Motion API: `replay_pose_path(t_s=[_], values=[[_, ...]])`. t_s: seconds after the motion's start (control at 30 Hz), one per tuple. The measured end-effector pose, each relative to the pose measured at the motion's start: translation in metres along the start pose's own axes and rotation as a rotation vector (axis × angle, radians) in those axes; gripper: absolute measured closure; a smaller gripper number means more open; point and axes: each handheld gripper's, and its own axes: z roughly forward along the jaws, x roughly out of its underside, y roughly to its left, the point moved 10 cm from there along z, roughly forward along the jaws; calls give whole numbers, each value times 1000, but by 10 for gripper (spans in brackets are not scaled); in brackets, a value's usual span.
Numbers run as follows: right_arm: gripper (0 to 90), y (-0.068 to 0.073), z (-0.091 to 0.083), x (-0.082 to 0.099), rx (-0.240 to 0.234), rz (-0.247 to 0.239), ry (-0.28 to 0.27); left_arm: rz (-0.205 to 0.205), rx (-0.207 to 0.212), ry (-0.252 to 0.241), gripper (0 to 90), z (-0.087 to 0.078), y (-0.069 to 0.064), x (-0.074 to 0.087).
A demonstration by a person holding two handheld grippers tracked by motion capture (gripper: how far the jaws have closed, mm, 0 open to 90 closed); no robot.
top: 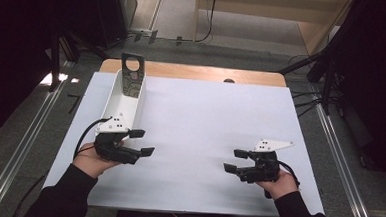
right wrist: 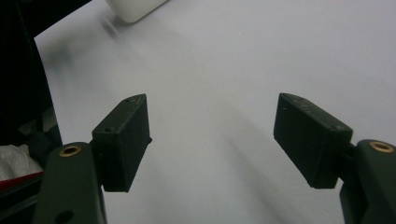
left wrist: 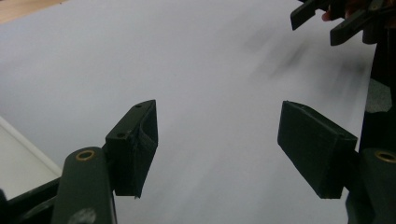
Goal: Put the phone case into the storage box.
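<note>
Left hand-held gripper (top: 142, 142): released, jaws spread apart, nothing between them; held low over the near-left part of the tabletop (top: 205, 119), jaws pointing toward the middle. In the left gripper view, bare white surface between both pads (left wrist: 140, 140), with the edge of the white tray at lower left.

Right hand-held gripper (top: 234, 160): released, jaws spread wide, nothing between them; held over the near-right part of the tabletop, jaws pointing left toward the other gripper, well apart from it.

White tray (top: 123, 102): long and narrow, lying on the left side of the tabletop, running away from the left gripper, near end just beside it. Dark patterned plate with round hole (top: 132, 73): standing upright at the tray's far end.
</note>
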Motion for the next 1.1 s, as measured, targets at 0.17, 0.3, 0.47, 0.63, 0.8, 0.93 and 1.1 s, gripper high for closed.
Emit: replay_pose_path(t_s=[0.17, 0.3, 0.47, 0.63, 0.8, 0.93, 1.1], values=[[263, 0, 0, 0, 0, 1, 0, 13, 12, 11, 287, 2, -5, 6], [263, 0, 0, 0, -1, 1, 0, 20, 17, 14, 287, 4, -9, 11], [263, 0, 0, 0, -1, 0, 0, 19, 25, 32, 286, 8, -11, 20], [262, 1, 0, 0, -2, 0, 0, 24, 34, 53, 287, 12, -13, 27], [262, 1, 0, 0, -5, -4, -1, 16, 37, 61, 286, 14, -12, 34], [263, 1, 0, 0, -4, -6, 0, 25, 40, 73, 287, 16, -15, 39], [263, 1, 0, 0, -5, -8, -1, 12, 42, 83, 286, 17, -12, 46]])
